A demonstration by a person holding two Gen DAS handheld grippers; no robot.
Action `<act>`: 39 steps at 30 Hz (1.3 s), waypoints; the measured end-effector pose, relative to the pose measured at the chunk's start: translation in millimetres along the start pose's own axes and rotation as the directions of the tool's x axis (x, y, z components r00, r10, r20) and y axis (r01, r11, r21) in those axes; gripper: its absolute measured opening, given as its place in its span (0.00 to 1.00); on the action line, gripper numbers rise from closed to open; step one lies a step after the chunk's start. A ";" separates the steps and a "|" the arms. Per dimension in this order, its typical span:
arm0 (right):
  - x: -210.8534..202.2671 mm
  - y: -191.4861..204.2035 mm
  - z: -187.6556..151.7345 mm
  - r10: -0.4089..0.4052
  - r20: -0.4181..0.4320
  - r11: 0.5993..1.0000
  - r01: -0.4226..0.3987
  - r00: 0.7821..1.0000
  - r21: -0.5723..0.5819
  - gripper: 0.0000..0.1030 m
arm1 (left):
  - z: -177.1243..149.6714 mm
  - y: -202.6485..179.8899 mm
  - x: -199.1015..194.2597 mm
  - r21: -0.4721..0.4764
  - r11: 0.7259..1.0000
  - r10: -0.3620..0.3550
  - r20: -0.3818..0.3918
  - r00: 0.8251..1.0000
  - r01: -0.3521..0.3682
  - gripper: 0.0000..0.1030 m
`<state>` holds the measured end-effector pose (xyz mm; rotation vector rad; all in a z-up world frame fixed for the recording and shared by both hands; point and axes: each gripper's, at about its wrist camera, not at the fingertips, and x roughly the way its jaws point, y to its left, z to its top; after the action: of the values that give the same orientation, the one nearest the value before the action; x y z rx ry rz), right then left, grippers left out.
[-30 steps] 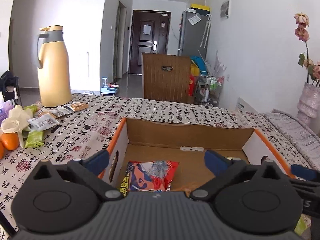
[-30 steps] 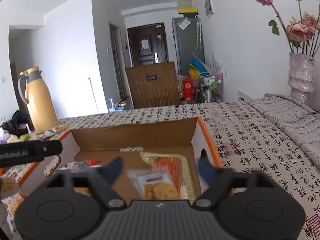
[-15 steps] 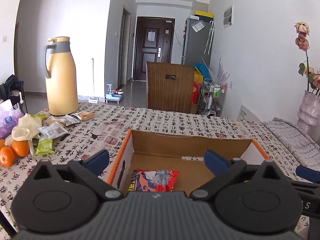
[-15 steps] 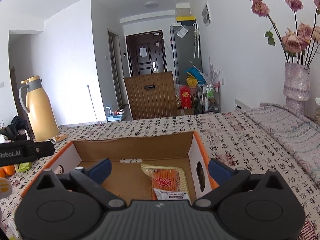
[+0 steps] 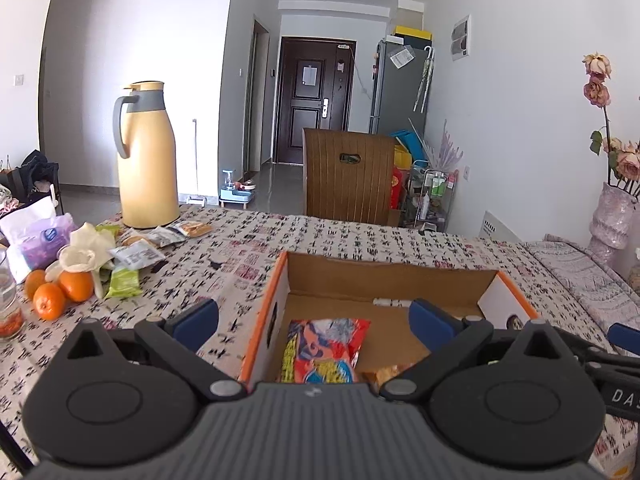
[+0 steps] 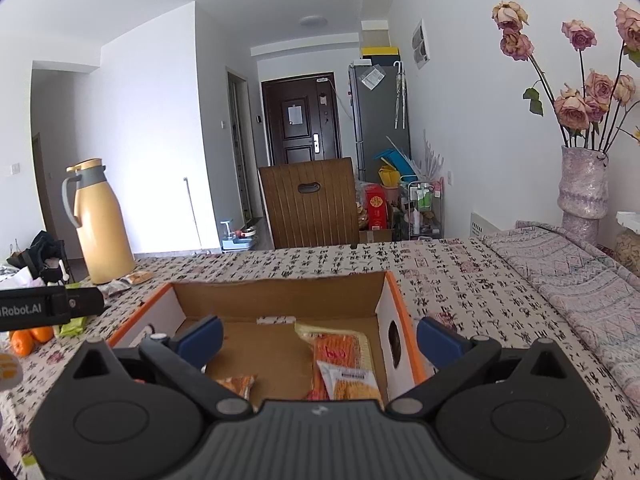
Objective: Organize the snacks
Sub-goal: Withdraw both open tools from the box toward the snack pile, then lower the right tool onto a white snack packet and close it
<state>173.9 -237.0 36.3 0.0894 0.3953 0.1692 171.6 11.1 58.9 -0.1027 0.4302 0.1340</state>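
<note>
Setting: a lived-in home, dining area open to an entry hall. Evidence: table [image 5: 360, 240] under a printed cloth; yellow thermos jug [image 5: 146, 156]; oranges [image 5: 60, 290] and loose snack packets [image 5: 136, 254]; vase [image 6: 582, 188] of dried roses; wooden chair [image 6: 312, 208]; grey fridge [image 6: 380, 116] with umbrellas hung on its side; dark front door [image 5: 316, 100]; cluttered trolley [image 5: 434, 196] of bottles.

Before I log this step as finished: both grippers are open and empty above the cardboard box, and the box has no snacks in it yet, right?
Not quite. The left gripper and right gripper are open and empty, but the cardboard box already holds snacks: the left wrist view shows a red packet, and the right wrist view an orange packet.
</note>
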 end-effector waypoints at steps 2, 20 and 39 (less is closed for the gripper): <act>-8.7 -0.9 -5.4 0.002 -0.008 1.000 -0.002 1.000 -0.003 1.00 | -5.5 2.9 -7.1 0.002 1.000 0.000 -0.007 1.000 0.000 1.00; -62.0 -19.1 -77.8 -0.013 -0.161 0.999 0.007 0.987 -0.038 1.00 | -75.7 22.3 -51.7 0.037 0.999 -0.014 -0.121 0.993 0.019 1.00; -68.8 -25.6 -107.7 0.025 -0.261 0.997 -0.043 0.965 -0.061 0.53 | -104.3 31.8 -53.5 0.043 0.999 -0.011 -0.209 0.978 0.020 1.00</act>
<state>73.0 -268.8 -39.9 0.0087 0.6504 0.2288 76.1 23.3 -15.0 -0.0766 0.6419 0.0985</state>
